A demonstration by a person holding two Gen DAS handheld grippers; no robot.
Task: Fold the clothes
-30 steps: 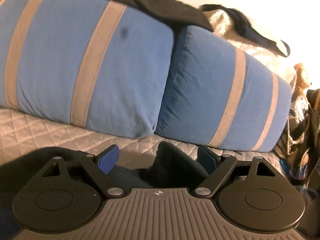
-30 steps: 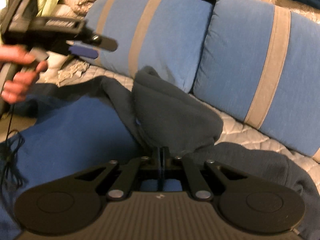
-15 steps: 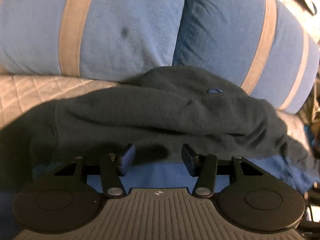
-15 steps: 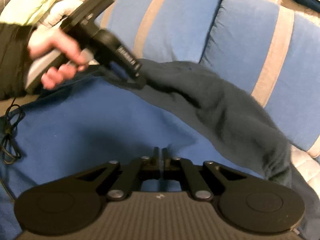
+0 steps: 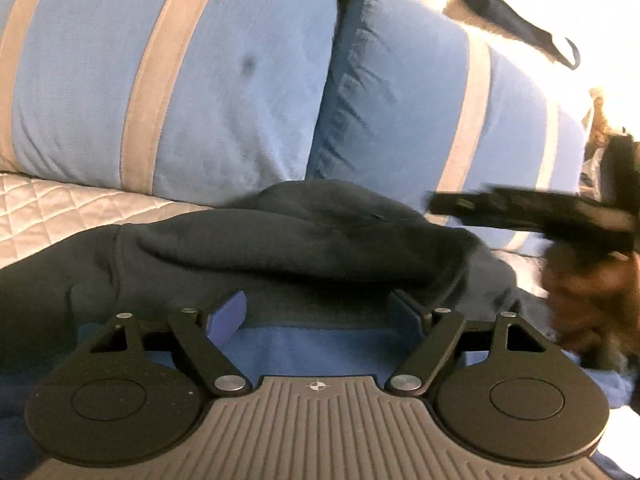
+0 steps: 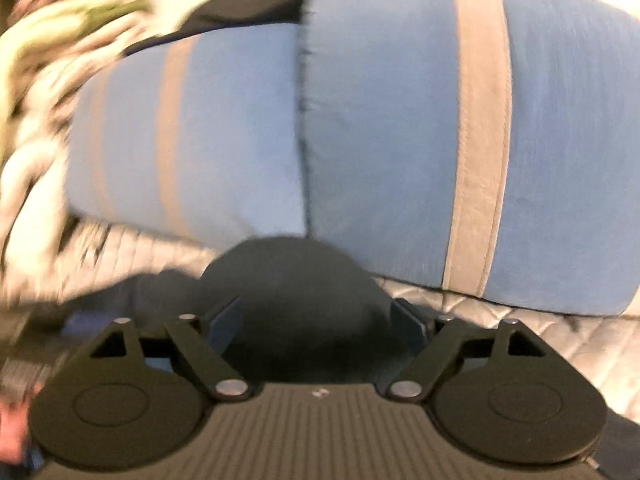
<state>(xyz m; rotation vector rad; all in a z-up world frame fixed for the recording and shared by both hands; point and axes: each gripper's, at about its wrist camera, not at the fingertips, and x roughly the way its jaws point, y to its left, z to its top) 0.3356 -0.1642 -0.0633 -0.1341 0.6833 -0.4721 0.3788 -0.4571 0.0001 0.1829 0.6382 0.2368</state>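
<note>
A dark grey garment (image 5: 280,248) lies bunched on a blue cloth (image 5: 312,348) on the bed, in front of the pillows. My left gripper (image 5: 318,312) hovers just before its near hem. Its jaws are opening, and nothing sits between the blue pads. At the right of the left wrist view, a hand (image 5: 584,300) holds my right gripper (image 5: 448,204) above the garment's right end. In the blurred right wrist view, my right gripper (image 6: 318,316) has its jaws opening. A rounded hump of the dark garment (image 6: 296,280) shows between them, and the pads do not press on it.
Two blue pillows with beige stripes (image 5: 200,80) (image 6: 400,140) stand along the back. The bed has a white quilted cover (image 5: 48,208). More dark clothing (image 5: 500,4) drapes over the pillows. A blurred pile of pale laundry (image 6: 44,100) lies at the left.
My right gripper went from shut to open and swung right, letting go of the dark garment. My left gripper sank a little, narrowed, then widened. The garment now lies spread lower across the blue cloth.
</note>
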